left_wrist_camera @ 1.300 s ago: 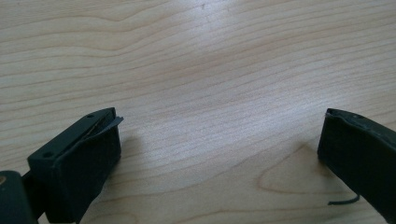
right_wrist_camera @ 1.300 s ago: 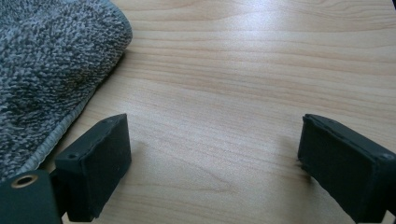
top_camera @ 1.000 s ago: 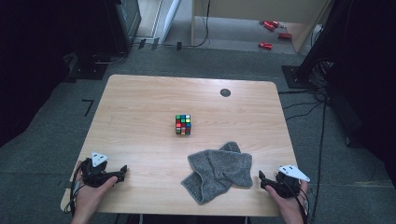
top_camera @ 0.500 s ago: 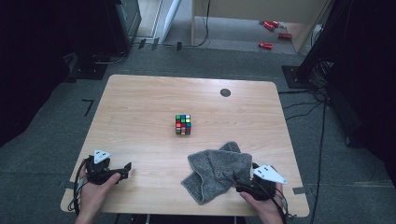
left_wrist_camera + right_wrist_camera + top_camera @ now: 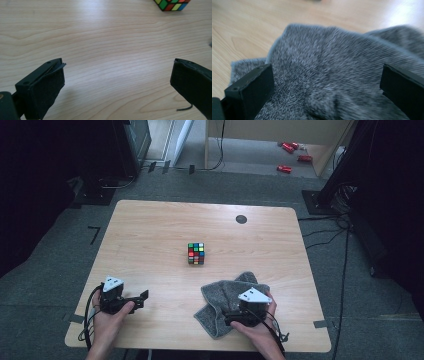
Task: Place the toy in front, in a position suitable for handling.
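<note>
The grey towel (image 5: 231, 301) lies crumpled at the near right of the bench (image 5: 150, 235), with the right gripper (image 5: 324, 87) hovering over it, its fingers (image 5: 252, 92) just opened wide and clasping nothing. Left of the towel, well apart, the left gripper (image 5: 142, 296) hangs over bare wood, fingers (image 5: 43, 87) spread apart. Beyond the towel, mid-bench, sits a Rubik's cube (image 5: 196, 253).

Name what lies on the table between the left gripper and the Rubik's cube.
Nothing: in the high view, bare wooden table runs from the left gripper to the Rubik's cube.
</note>
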`<state>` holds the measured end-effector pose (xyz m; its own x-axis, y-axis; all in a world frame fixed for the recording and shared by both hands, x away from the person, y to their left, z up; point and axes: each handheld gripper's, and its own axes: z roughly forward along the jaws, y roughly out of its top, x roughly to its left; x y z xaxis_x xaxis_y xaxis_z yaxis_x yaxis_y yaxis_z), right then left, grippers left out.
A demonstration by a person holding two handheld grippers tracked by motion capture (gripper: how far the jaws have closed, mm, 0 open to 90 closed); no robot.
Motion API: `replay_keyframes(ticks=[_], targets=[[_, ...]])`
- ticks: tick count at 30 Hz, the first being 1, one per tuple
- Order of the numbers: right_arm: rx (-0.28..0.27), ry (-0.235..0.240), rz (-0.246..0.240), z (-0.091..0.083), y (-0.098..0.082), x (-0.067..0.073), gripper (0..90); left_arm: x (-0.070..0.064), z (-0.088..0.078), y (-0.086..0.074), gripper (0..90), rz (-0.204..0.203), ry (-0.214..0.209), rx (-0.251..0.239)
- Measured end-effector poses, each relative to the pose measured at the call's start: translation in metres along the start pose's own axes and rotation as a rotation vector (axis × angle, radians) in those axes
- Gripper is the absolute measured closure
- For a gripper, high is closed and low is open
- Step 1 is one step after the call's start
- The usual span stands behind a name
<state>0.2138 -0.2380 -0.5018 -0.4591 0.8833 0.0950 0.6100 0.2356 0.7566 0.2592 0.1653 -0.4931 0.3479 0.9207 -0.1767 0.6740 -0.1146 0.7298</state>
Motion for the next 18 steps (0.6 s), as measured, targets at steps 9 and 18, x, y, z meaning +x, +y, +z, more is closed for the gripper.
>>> replay_keyframes(ticks=[9,18], targets=[[0.077,-0.038,-0.049,0.021,-0.007,0.012,8.6,-0.011,0.01,0.012,0.0,0.026,-0.021,-0.019],[0.038,-0.048,-0.049,0.016,-0.009,0.009,45.6,-0.023,0.023,0.027,0.0,0.048,-0.058,-0.037]])
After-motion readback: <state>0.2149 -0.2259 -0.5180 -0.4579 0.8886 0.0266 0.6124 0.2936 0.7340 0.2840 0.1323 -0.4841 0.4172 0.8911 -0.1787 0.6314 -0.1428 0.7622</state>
